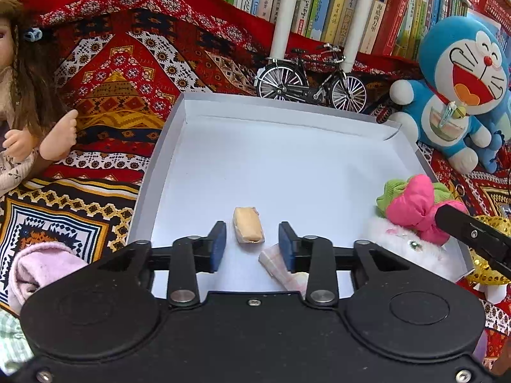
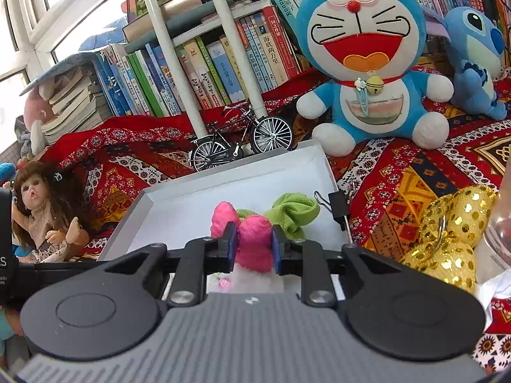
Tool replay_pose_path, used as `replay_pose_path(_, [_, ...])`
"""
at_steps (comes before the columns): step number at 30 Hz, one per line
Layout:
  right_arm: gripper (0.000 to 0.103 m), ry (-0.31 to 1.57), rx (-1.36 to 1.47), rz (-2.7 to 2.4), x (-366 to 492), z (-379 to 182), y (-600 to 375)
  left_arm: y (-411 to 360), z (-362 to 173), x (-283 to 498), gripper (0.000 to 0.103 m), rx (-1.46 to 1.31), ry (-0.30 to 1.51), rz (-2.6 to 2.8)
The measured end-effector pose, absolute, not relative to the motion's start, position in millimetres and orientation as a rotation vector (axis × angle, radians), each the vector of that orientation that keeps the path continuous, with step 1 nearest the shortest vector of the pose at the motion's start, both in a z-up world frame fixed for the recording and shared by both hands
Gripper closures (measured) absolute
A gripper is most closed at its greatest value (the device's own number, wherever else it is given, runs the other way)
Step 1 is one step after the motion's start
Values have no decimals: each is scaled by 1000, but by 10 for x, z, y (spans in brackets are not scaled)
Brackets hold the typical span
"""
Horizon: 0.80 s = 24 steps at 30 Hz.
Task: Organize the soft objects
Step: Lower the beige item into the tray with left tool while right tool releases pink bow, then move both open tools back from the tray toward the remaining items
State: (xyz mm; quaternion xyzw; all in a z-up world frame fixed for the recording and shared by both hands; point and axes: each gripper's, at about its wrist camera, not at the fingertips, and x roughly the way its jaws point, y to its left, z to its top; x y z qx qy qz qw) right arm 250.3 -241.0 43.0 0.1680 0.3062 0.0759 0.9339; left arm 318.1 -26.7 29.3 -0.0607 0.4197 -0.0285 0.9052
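A shallow white tray [image 1: 172,146] lies on the patterned red cloth. On its floor is a small tan soft block [image 1: 248,225], lying free in the gap of my left gripper [image 1: 252,244], whose blue pads stand open on either side without touching it. A folded pink-white piece [image 1: 274,265] lies under its right finger. At the tray's right edge is a white furry plush [image 1: 405,242] with a pink bow [image 1: 412,207] and green bow. My right gripper [image 2: 254,244] is shut on the pink bow [image 2: 255,255], above the plush [image 2: 255,282]; the green bow [image 2: 292,212] lies just beyond.
A blue cat plush [image 2: 367,63], a second blue plush [image 2: 476,63] and a model bicycle [image 1: 311,79] stand behind the tray, before shelves of books. A doll [image 1: 19,111] sits left; pink cloth [image 1: 41,271] lies near left. A gold sequin bow [image 2: 453,233] and binder clip [image 2: 338,206] lie right.
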Motion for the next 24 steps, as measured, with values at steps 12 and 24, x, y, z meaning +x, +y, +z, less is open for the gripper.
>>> replay_pose_path(12, [40, 566, 342, 185, 2190, 593, -2479, -235, 549, 2694, 24, -90, 782, -66])
replay_pose_path(24, [14, 463, 238, 238, 1594, 799, -2393, -204, 672, 1996, 15, -95, 700, -127])
